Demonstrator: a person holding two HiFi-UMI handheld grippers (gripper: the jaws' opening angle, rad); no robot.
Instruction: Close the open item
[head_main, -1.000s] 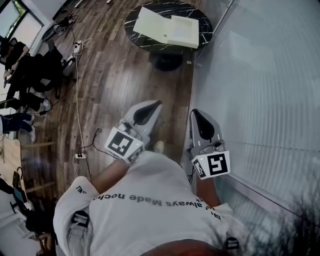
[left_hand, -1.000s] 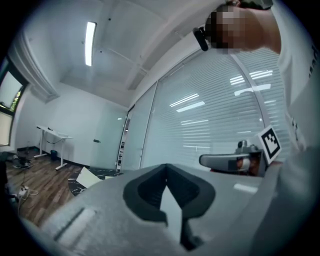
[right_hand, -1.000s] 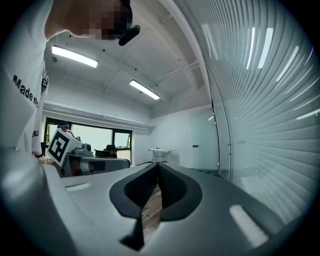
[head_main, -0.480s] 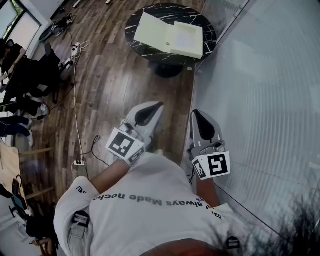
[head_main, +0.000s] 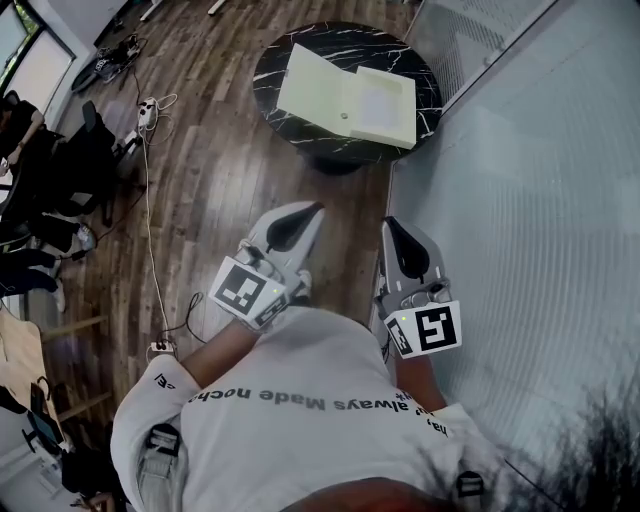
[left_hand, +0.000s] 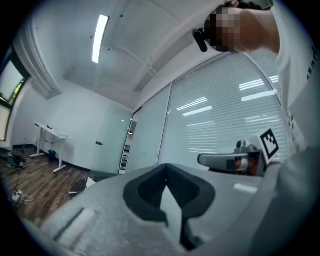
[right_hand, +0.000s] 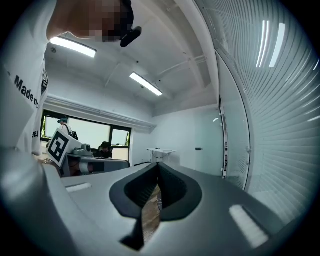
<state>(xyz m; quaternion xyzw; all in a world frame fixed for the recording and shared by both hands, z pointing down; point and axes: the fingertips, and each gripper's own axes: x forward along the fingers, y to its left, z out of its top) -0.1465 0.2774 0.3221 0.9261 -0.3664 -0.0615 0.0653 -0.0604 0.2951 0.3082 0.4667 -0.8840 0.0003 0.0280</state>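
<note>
Open pale box (head_main: 345, 95) on round tabletop (head_main: 330, 35), upper centre of frame, lid splayed left. Left gripper (head_main: 312, 210) and right gripper (head_main: 389, 224) level at mid-frame, well short of it. Fingers clenched, empty. I reckon closed tips suit flipping lid.

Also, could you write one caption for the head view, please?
Left gripper and right gripper, both shut and empty, face an open pale box on a round marble table.

floor (head_main: 220, 170): wood planks, cables (head_main: 148, 200) trailing across
table (head_main: 330, 40): round black marble, sitting ahead
wall (head_main: 520, 200): blinds-covered glass running alongside
light: ceiling strips (left_hand: 100, 37) glowing
</note>
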